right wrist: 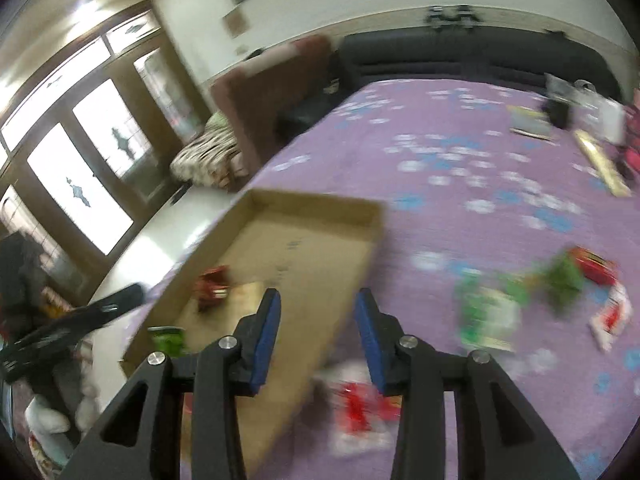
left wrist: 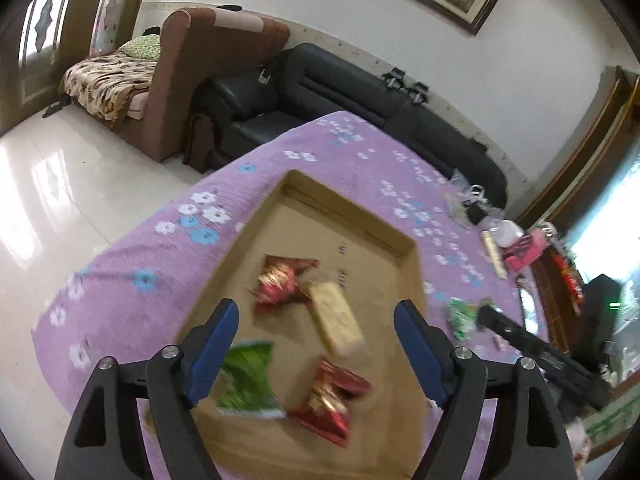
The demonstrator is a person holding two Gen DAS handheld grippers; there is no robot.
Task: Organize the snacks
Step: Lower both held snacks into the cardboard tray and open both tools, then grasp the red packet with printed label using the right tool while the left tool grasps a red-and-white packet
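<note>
Both the left gripper [left wrist: 316,332] and right gripper [right wrist: 318,334] hang wide and empty over the box [left wrist: 404,236], which holds four snacks, so next comes grasping the red packet [right wrist: 360,408] just beside the box.

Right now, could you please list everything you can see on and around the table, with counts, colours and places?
Cardboard tray: one, brown, on the tablecloth.
Red snack packets: two, in the tray.
Beige snack bar: one, in the tray between the red packets.
Green snack packet: one, near end of the tray.
Loose snacks: several, green and red-white, blurred, on the cloth right of the tray.
Tablecloth: one, purple with flowers.
Clutter: far table edge, too blurred to count.
Black sofa: one, behind the table.
Brown sofa: one, with patterned blanket.
Left tool: open, over the tray.
Right tool: open, over the tray's right edge.
</note>
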